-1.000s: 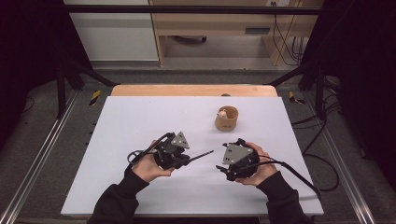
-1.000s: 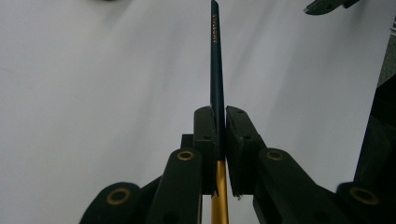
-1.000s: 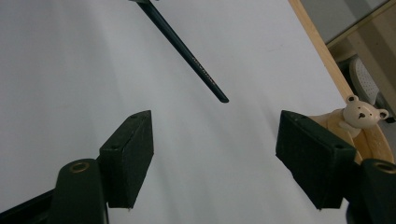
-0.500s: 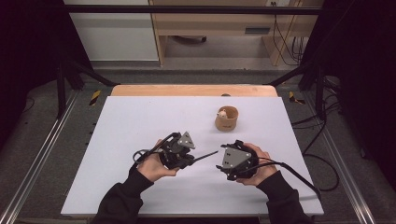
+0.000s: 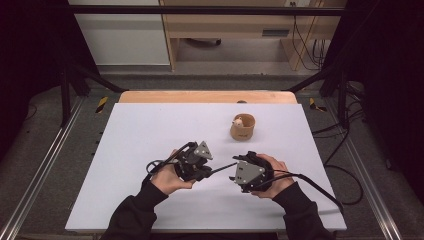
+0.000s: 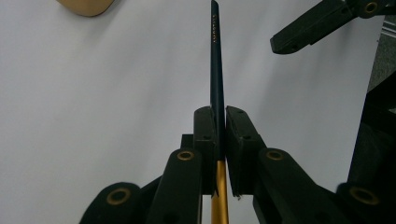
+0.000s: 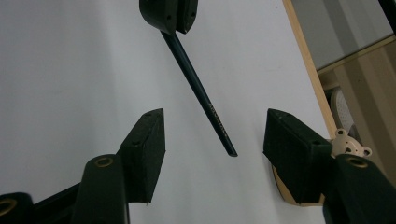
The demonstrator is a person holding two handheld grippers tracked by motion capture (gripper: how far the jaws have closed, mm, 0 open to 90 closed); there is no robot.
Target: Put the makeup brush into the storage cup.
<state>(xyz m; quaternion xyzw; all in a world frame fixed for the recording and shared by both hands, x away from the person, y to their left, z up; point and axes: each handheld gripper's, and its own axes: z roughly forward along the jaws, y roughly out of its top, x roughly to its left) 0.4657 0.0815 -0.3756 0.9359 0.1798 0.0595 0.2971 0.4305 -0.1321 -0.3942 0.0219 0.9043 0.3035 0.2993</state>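
My left gripper (image 6: 220, 116) is shut on a dark slim pen (image 6: 215, 70) with a gold lower part, and the pen sticks straight out past the pads. In the high view the left gripper (image 5: 202, 174) holds the pen (image 5: 220, 169) pointing right at my right gripper (image 5: 234, 171), just above the table. The right gripper (image 7: 212, 126) stands open. Its jaws have just been closing, and the pen's tip (image 7: 229, 150) hangs between the pads without touching either. The left gripper's jaw tips (image 7: 168, 14) show at the top of the right gripper view.
A small wooden cup (image 5: 243, 127) with a pale bear figure (image 7: 348, 144) in it stands behind the right gripper, on the white table sheet (image 5: 150, 130). The table's wooden back edge (image 5: 200, 96) lies beyond, and metal rails run down both sides.
My left gripper has shifted a little to the right with the pen, bringing its tip up to the right gripper. The right hand has hardly moved.
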